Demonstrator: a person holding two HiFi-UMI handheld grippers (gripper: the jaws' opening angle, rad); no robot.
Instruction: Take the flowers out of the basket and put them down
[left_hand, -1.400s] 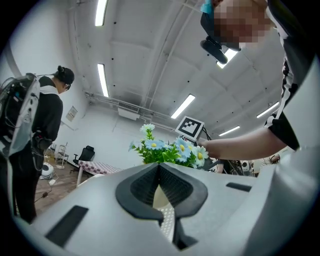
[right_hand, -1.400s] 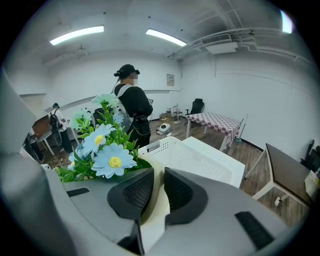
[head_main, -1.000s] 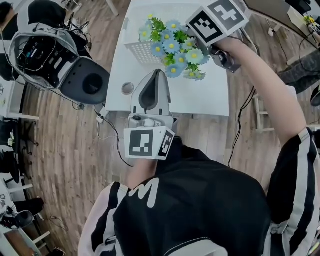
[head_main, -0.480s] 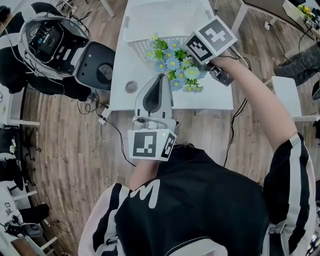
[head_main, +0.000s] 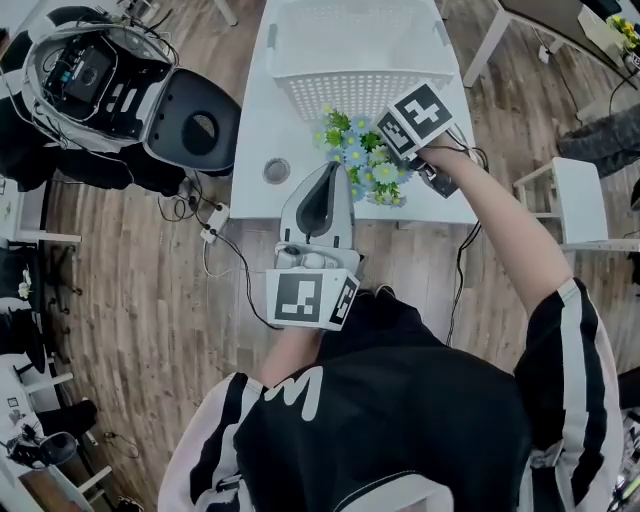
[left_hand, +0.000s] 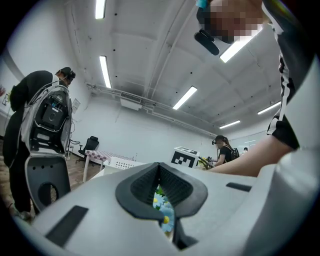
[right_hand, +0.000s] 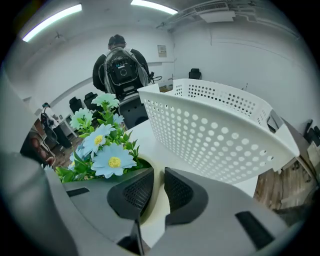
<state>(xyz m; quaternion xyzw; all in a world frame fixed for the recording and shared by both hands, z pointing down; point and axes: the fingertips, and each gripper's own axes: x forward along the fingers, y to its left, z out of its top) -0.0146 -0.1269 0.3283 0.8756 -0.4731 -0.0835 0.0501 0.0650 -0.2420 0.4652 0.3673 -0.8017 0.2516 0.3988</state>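
The main risk sits in the grip. The right gripper has its jaws drawn close with only a slim gap. The green stems of the bunch of pale blue daisy-like flowers run in behind 1 pad, so I judge it pinches them low and off to one side. A hold that thin could let the bunch twist or slide out before it rests on the white surface.

The bunch is out of the white perforated plastic basket. It hangs over the strip of surface between the basket's front wall and the near edge; whether it touches the surface I cannot tell. Set down there, it could roll off that edge, or its leaves could catch in the basket's holes if it drifts back. The left gripper, jaws pressed together at the tips on nothing, hovers just beside the blooms and could knock them.

The flowers look artificial: flat blue petals round yellow centres, a few paler greenish-white heads and dense dark green leaves. They are packed in 1 compact, top-heavy cluster that would crush if pushed down head first.
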